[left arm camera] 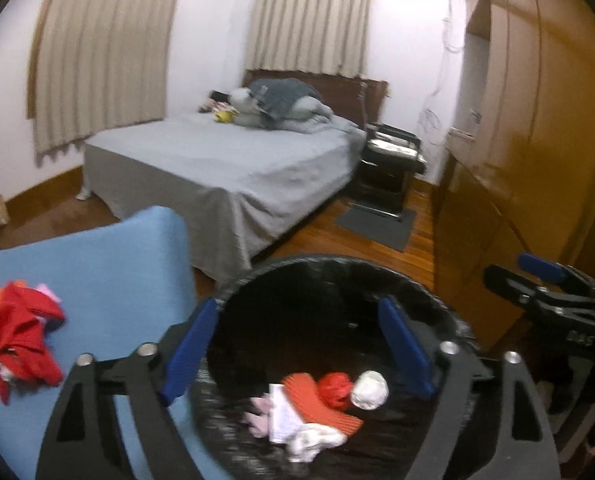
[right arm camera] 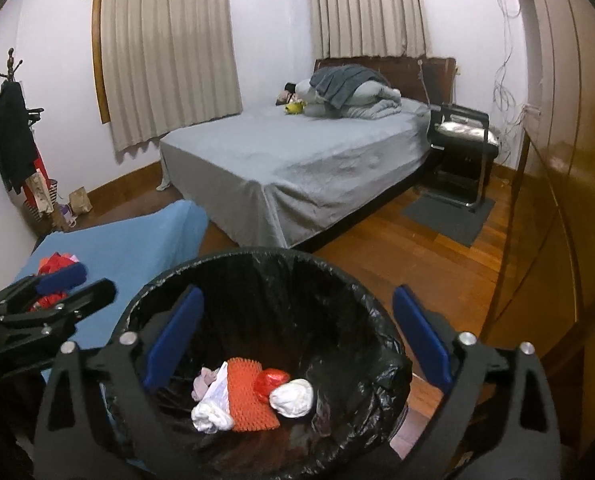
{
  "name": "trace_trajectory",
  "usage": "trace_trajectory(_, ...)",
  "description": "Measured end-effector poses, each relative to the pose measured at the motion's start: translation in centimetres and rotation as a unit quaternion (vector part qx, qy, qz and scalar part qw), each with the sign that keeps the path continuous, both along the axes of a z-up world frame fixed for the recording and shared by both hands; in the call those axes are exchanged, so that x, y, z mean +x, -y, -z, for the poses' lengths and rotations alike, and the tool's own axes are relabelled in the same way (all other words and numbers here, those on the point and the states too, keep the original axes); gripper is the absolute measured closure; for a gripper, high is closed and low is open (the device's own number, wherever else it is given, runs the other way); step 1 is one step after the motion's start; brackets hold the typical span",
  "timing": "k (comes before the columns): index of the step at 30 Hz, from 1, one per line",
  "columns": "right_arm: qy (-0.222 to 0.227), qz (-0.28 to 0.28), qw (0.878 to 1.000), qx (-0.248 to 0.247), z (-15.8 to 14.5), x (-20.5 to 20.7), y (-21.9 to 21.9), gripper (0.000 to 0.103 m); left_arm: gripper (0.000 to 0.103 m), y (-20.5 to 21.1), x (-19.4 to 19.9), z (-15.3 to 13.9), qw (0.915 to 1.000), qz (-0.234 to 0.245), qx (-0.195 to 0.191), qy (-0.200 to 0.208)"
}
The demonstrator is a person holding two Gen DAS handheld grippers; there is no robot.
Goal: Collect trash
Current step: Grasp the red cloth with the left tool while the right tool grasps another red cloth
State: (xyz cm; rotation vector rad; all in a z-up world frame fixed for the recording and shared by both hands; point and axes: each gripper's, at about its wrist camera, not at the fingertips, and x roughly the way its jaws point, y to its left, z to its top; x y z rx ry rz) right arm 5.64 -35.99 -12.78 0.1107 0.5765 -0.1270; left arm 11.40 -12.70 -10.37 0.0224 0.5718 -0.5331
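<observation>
Trash bin (right arm camera: pixel 265 276), black-lined, below both grippers; holds orange mat (right arm camera: pixel 249 400), red ball (right arm camera: pixel 271 380), white wads. Judged mid-task: red scraps (left arm camera: pixel 21 336) remain left of bin on blue cushion (left arm camera: pixel 109 264). Left gripper (left arm camera: pixel 297 344), right gripper (right arm camera: pixel 293 336): jaws spread, empty. Bed (right arm camera: pixel 297 160) beyond bin.

Left wrist view is motion-blurred: bin (left arm camera: pixel 337 276) rim and trash pile (left arm camera: pixel 317 408) smeared, scraps not identifiable. Bin's near rim cut off by the bottom edge in both views. Red scraps (right arm camera: pixel 55 264) on the blue surface (right arm camera: pixel 129 240) partly hidden behind left tool (right arm camera: pixel 63 286).
</observation>
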Motion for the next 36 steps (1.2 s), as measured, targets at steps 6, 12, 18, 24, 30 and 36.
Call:
trace_trajectory(6, 0.004, -0.03, 1.0, 0.007, -0.5, 0.9, -2.2, 0.005, 0.007, -5.2, 0.1, -1.2, 0.9975, -0.064, 0.012, 0.027)
trace_trajectory(12, 0.004, -0.082, 0.996, 0.016, -0.7, 3.7, -6.9, 0.005, 0.006, -11.2, -0.3, -1.7, 0.9906, -0.131, 0.018, 0.035)
trace_trajectory(18, 0.007, -0.124, 0.992, 0.022, -0.7, 6.7, -12.2, 0.005, 0.006, -18.0, 0.3, -1.1, 0.977, -0.209, 0.03, 0.029)
trace_trajectory(24, 0.002, -0.155, 0.987, 0.028, -0.2, 9.5, -16.6, 0.005, 0.006, -23.4, 1.1, 0.5, 0.9638, -0.264, 0.034, 0.015)
trace_trajectory(30, -0.008, -0.194, 0.981, 0.026, 0.7, 12.4, -21.2, 0.005, 0.008, -27.3, 2.0, 2.1, 0.9531, -0.3, 0.038, 0.001)
trace_trajectory(36, -0.021, -0.236, 0.971, 0.025, 2.5, 15.1, -26.1, 0.006, 0.011, -29.9, 3.2, 3.5, 0.9462, -0.321, 0.039, -0.013)
